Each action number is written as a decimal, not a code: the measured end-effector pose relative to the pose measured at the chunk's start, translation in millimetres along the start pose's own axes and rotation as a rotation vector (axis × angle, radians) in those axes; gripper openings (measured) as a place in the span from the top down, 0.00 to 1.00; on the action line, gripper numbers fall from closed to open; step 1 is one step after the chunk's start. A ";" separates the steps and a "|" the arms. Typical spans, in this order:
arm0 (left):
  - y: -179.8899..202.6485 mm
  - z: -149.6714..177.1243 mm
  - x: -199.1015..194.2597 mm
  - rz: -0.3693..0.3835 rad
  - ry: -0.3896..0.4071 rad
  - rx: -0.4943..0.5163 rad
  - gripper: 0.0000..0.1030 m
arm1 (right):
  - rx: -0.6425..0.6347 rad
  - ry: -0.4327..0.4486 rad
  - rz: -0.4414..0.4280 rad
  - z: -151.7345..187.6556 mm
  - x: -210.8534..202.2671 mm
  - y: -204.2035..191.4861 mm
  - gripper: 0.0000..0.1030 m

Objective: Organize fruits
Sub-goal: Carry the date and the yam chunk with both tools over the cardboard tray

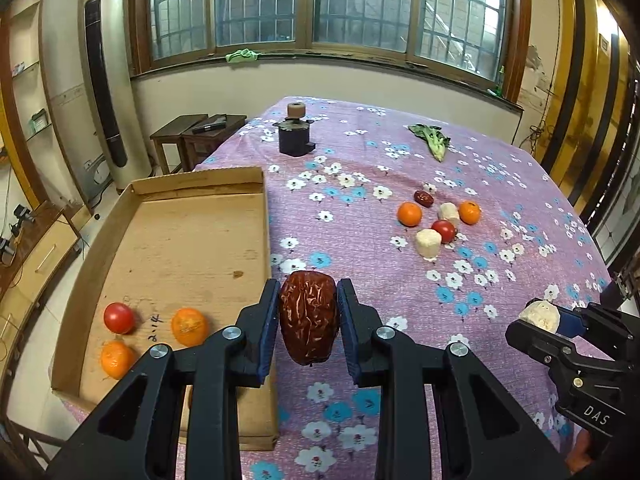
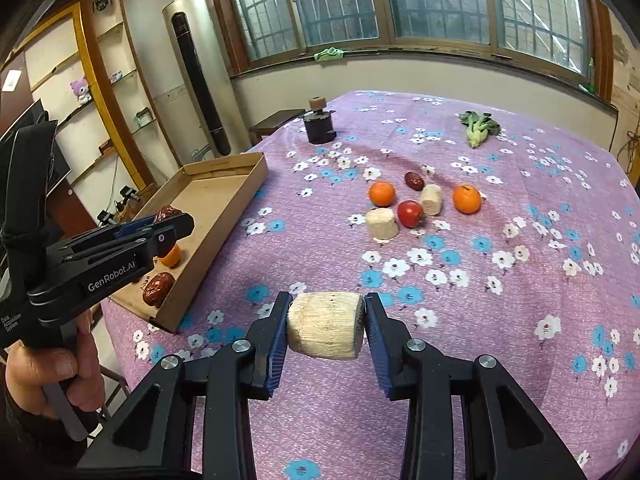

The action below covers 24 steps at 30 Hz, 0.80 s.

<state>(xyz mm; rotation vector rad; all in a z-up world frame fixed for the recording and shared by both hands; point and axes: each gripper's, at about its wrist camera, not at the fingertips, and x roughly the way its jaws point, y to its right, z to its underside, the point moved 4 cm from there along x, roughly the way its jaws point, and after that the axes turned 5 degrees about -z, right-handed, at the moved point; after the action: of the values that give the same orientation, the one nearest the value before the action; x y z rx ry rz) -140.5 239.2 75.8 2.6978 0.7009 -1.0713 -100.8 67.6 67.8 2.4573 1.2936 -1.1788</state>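
My left gripper [image 1: 308,320] is shut on a wrinkled red date [image 1: 308,316], held above the right edge of the cardboard tray [image 1: 192,184]. The tray holds a tomato [image 1: 119,318], two oranges [image 1: 189,326] and, in the right wrist view, a date [image 2: 159,288]. My right gripper [image 2: 326,330] is shut on a pale corn-like cylinder [image 2: 325,330] above the cloth; it also shows in the left wrist view [image 1: 540,316]. On the table lie two oranges [image 2: 381,193], a tomato [image 2: 410,213], a date [image 2: 414,180] and two pale cylinders [image 2: 381,223].
A dark jar with a tan lid [image 2: 318,124] and a leafy green vegetable [image 2: 478,128] sit at the far side of the flowered purple tablecloth [image 2: 480,300]. A tall air conditioner [image 1: 104,80] and small wooden tables [image 1: 192,136] stand beyond the tray.
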 end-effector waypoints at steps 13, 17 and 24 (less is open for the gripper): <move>-22.6 1.0 3.4 -0.026 0.001 -0.030 0.75 | -0.033 -0.017 -0.016 -6.0 13.7 -18.9 0.64; -29.4 0.6 5.1 -0.036 0.000 -0.038 0.75 | -0.043 -0.023 -0.023 -8.6 19.1 -24.2 0.64; -39.8 -0.7 11.0 -0.051 -0.007 -0.051 0.75 | -0.064 -0.038 -0.044 -14.0 31.0 -36.6 0.64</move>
<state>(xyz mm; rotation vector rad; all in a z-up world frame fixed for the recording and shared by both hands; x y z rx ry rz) -152.1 278.4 70.0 2.6451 0.7893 -1.0590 -109.7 116.6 64.7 2.3620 1.3597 -1.1696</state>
